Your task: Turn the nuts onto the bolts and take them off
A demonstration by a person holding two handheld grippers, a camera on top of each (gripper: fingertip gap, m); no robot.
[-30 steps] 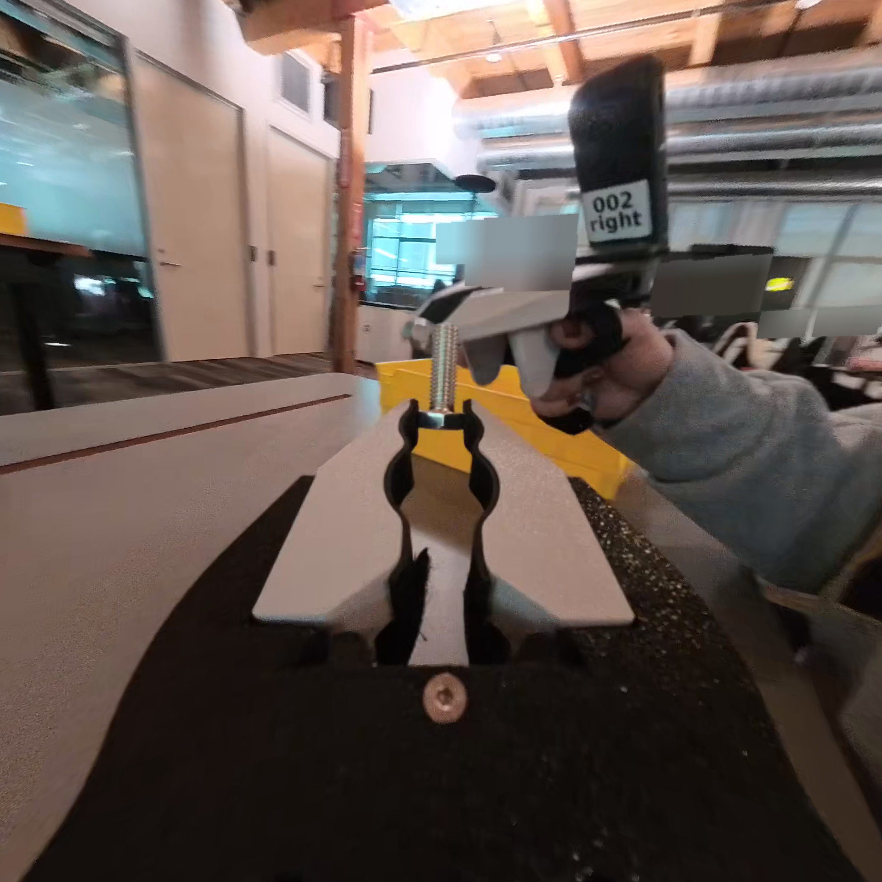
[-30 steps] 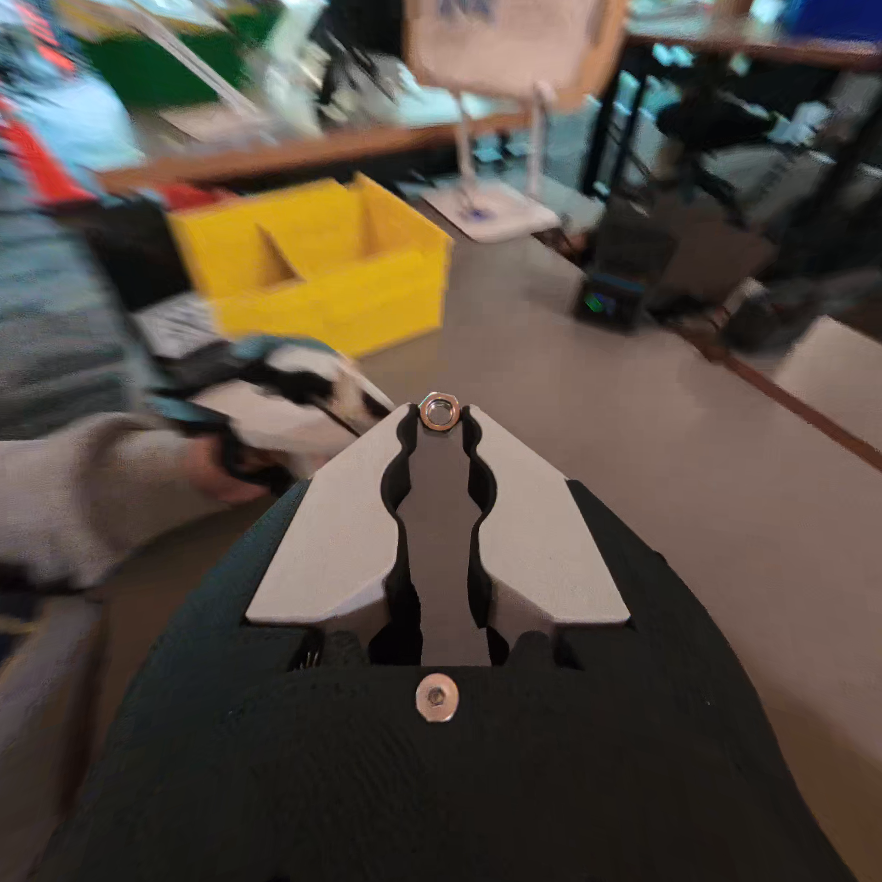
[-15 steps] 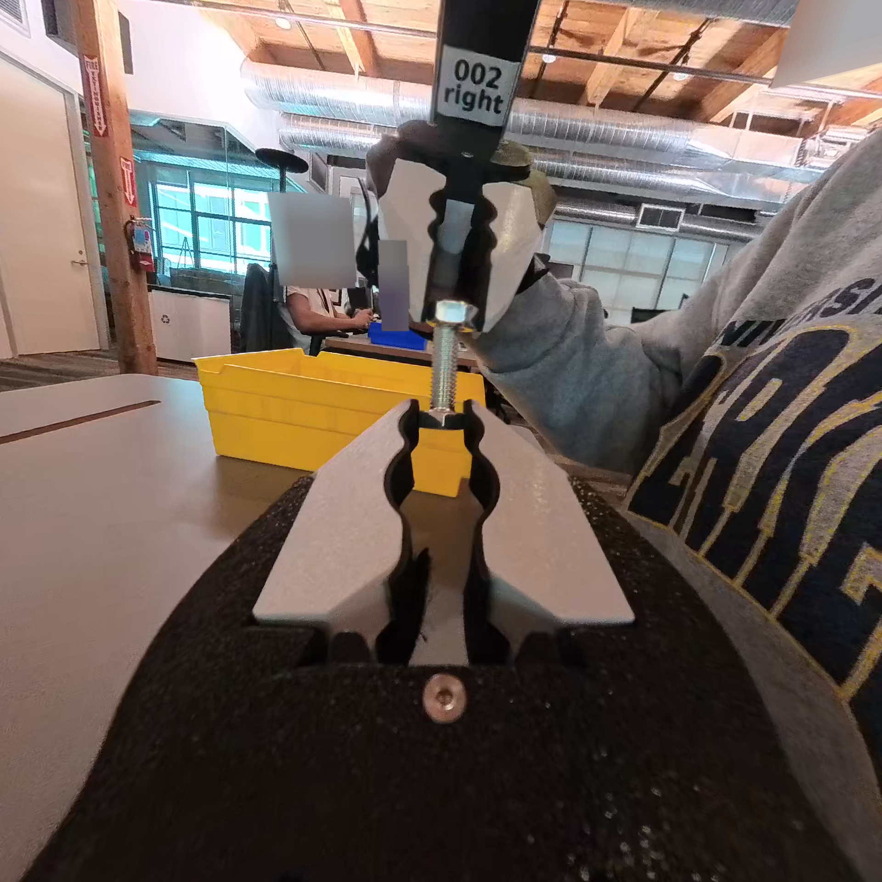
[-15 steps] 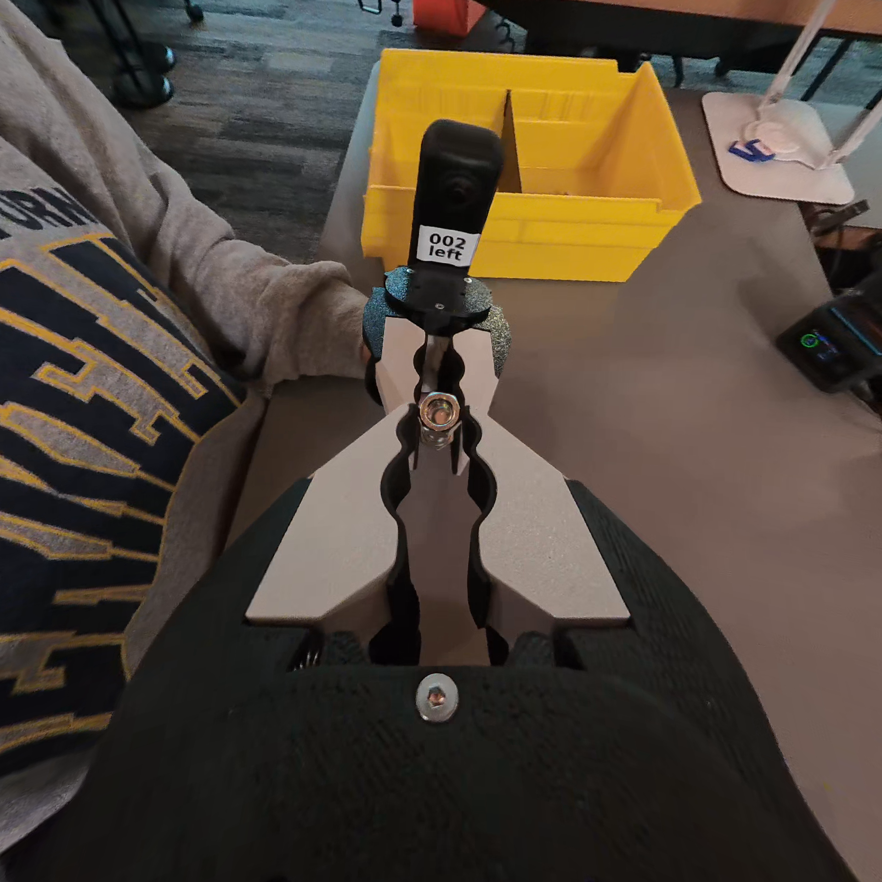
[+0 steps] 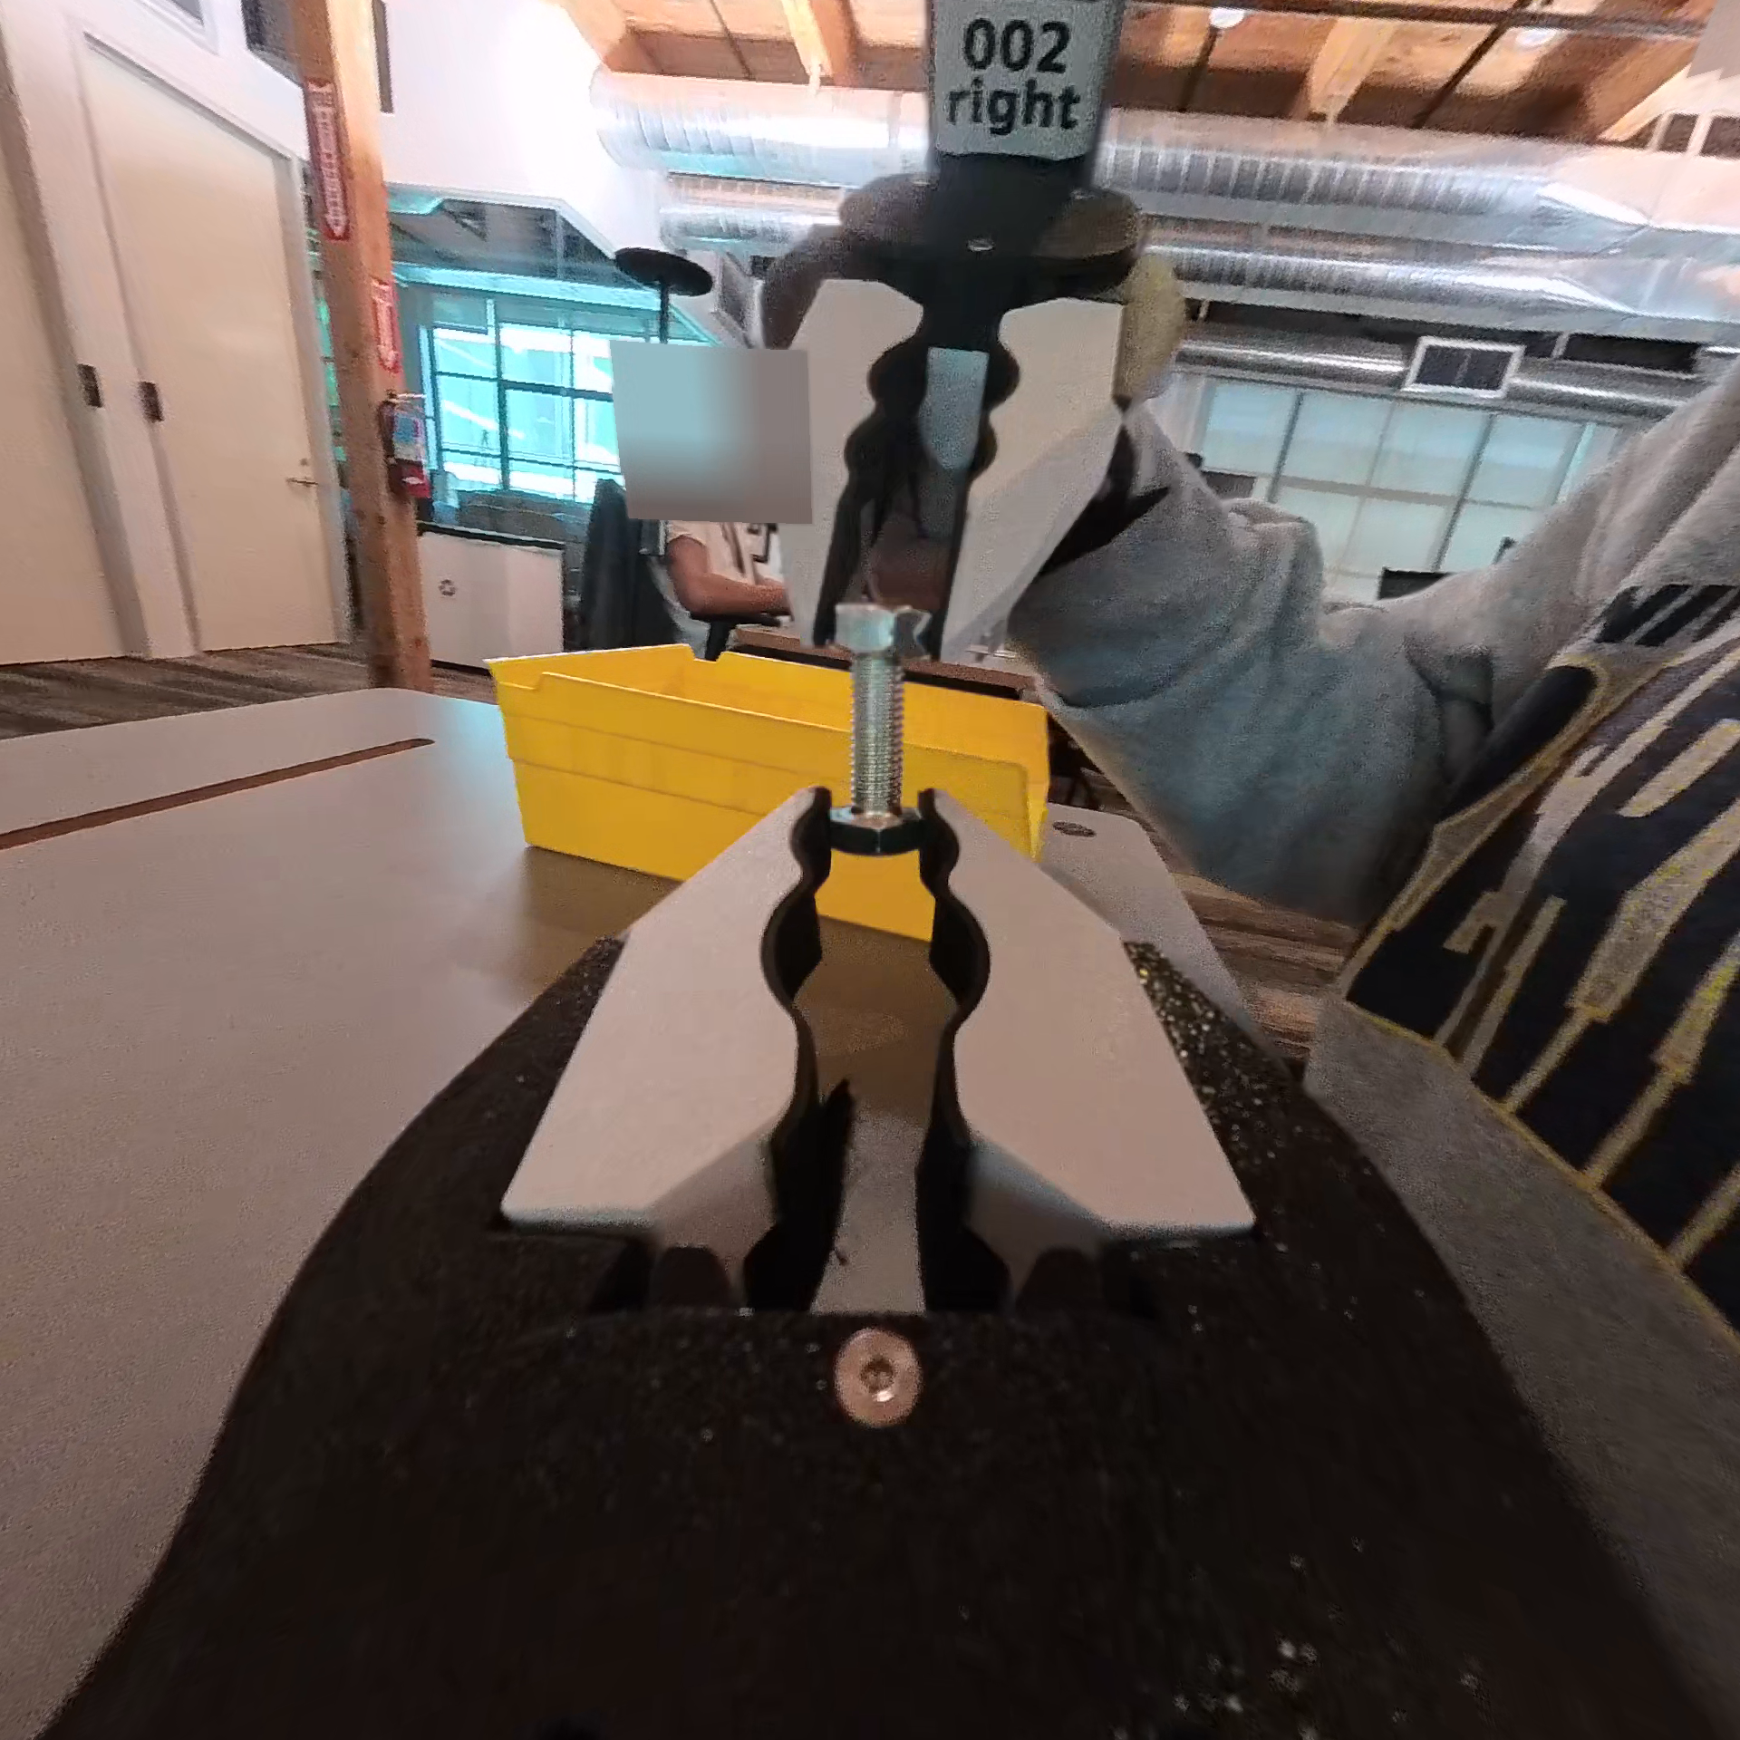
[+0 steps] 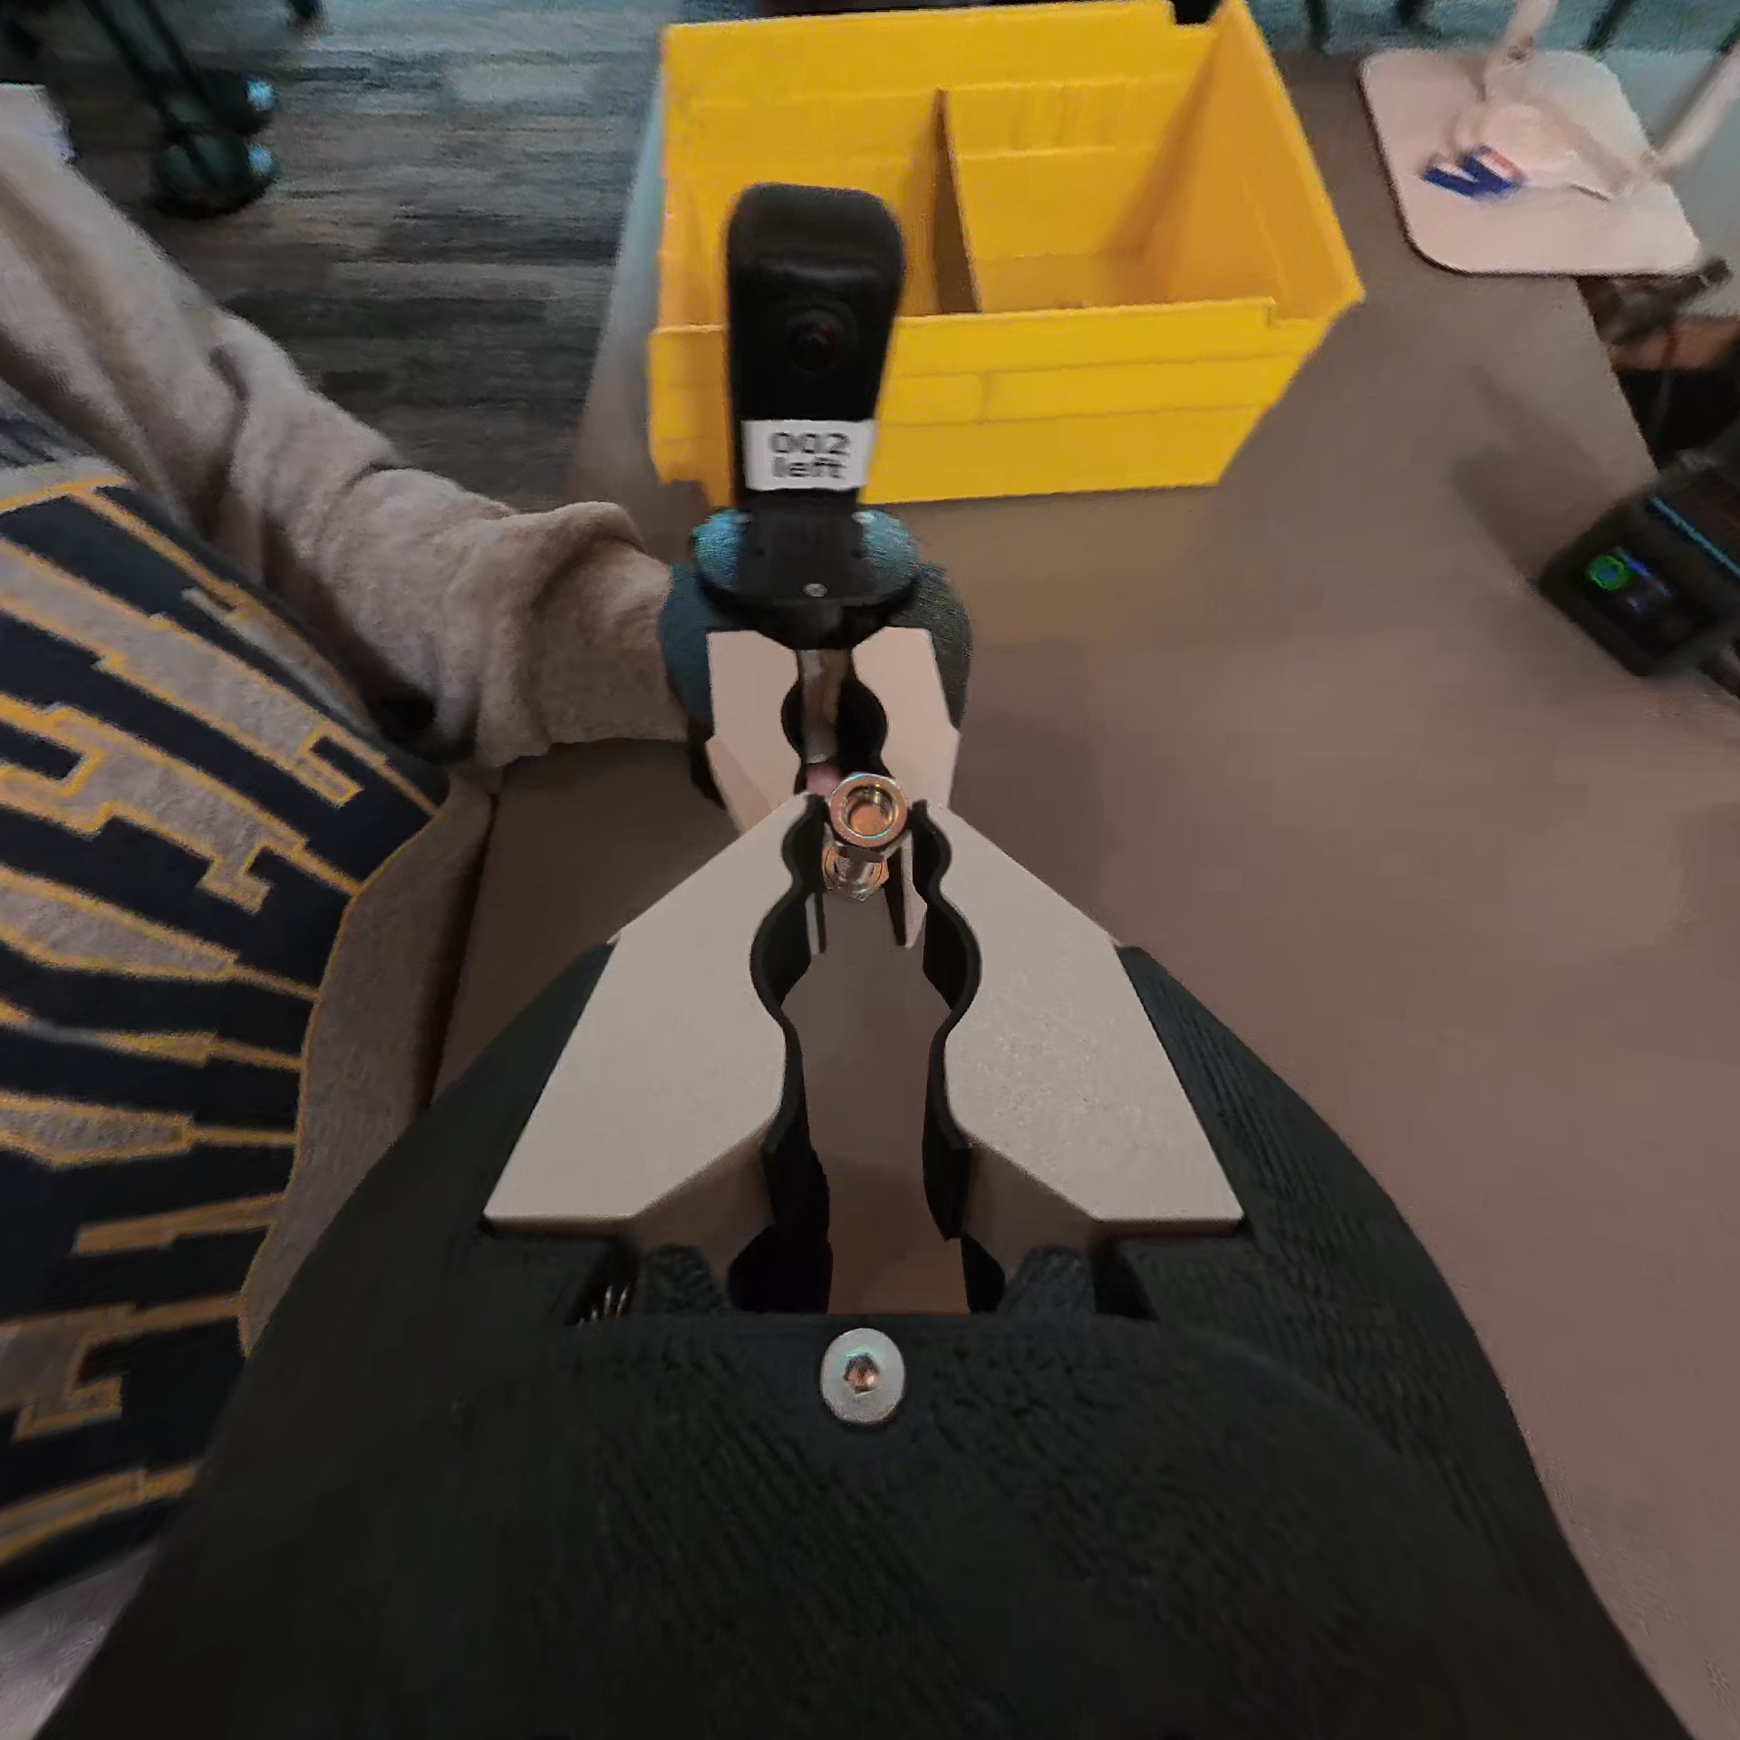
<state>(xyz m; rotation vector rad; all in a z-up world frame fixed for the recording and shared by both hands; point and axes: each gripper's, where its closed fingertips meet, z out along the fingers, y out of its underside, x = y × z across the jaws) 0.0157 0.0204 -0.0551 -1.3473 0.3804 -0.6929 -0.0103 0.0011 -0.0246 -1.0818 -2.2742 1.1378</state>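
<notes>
My left gripper (image 5: 871, 821) is shut on the hex head of a silver bolt (image 5: 874, 744), which stands upright with its threaded end up. My right gripper (image 5: 876, 629) comes down from above, shut on a silver nut (image 5: 871, 629) that sits on the bolt's top end. In the right wrist view, the nut (image 6: 866, 814) is pinched between my right gripper's (image 6: 866, 819) tips. The bolt (image 6: 855, 871) shows just below it. The left gripper's fingers (image 6: 744, 716) lie behind. I cannot tell how far the nut is threaded on.
A yellow divided bin (image 6: 1083, 348) stands on the grey table (image 6: 1318, 847) behind the grippers, also in the left wrist view (image 5: 659, 753). A small device with a lit screen (image 6: 1638, 593) and a white stand base (image 6: 1544, 188) sit at the right. The holder's sweater sleeve (image 6: 424, 603) is at the left. The tips of both grippers are at nearly the same place.
My right gripper swung with the nut from beside the bolt to straight above it and set the nut on the bolt's top. My left gripper kept its hold on the bolt.
</notes>
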